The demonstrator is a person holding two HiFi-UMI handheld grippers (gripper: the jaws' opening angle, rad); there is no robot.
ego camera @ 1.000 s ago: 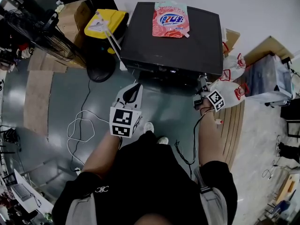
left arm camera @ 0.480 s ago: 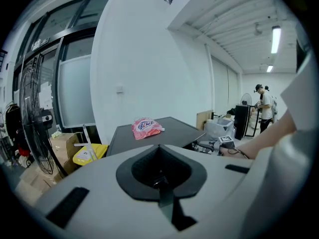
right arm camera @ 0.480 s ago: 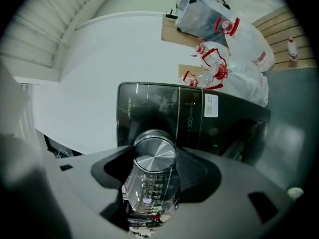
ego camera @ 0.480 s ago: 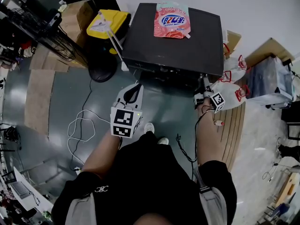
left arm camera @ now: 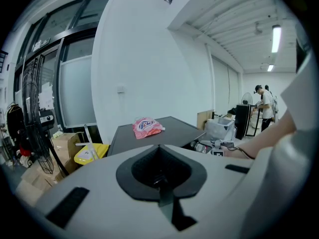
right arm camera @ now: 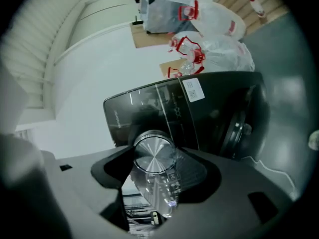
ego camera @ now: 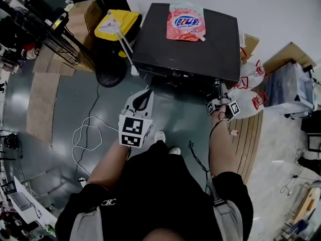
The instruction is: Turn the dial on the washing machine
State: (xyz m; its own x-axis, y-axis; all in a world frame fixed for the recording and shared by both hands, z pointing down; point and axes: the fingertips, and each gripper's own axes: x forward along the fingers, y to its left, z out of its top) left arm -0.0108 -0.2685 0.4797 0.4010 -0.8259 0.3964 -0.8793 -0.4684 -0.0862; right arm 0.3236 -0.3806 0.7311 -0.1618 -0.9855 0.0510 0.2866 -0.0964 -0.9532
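Note:
The black washing machine [ego camera: 185, 44] stands ahead of me, a pink detergent pouch [ego camera: 185, 21] lying on its lid. My right gripper [ego camera: 219, 87] is pressed to the machine's front at its right end. In the right gripper view the silver dial [right arm camera: 151, 151] sits between the jaws of that gripper [right arm camera: 153, 159], which is shut on it, with the dark control panel [right arm camera: 169, 101] behind. My left gripper [ego camera: 142, 97] hangs lower over the floor, well short of the machine. Its jaws [left arm camera: 162, 176] are shut with nothing in them.
A yellow bin [ego camera: 116, 24] and cardboard boxes [ego camera: 83, 14] stand left of the machine. White plastic bags [ego camera: 246, 97] and a clear box [ego camera: 288, 87] lie to its right. Loose cable [ego camera: 85, 134] coils on the grey floor at my left. People [left arm camera: 263, 106] stand far off.
The right gripper has rolled about its own axis at the dial, its marker cube showing a different face. The left gripper has stayed in place.

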